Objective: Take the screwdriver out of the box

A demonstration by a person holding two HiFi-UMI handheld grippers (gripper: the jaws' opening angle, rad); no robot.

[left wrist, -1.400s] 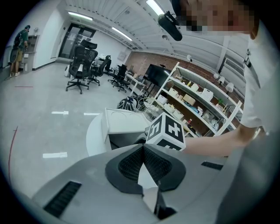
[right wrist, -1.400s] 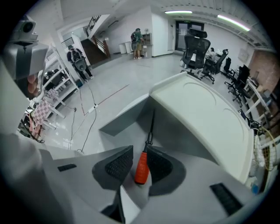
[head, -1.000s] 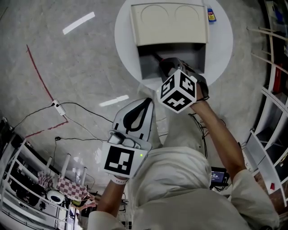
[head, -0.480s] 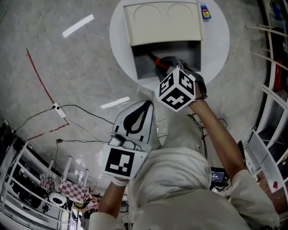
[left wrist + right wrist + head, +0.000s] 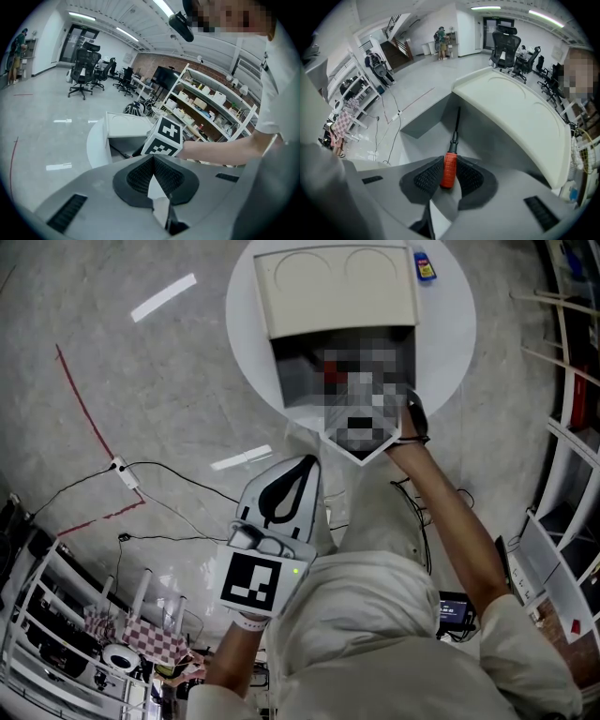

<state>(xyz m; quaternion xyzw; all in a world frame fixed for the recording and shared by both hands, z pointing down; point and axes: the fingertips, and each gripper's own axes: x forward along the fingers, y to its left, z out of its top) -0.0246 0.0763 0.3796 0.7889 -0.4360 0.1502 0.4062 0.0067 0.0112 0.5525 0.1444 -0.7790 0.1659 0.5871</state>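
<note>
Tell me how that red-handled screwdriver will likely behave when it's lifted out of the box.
Probably stiff: the screwdriver juts straight from the right gripper with its dark shaft unbent. Slipping seems unlikely, since the ribbed red handle sits between textured pads. Set down loose, its round handle would likely roll.

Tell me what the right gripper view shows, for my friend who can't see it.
The right gripper is shut on the red handle of a screwdriver, whose dark shaft points into the open grey box. The cream lid lies open on the right.
</note>
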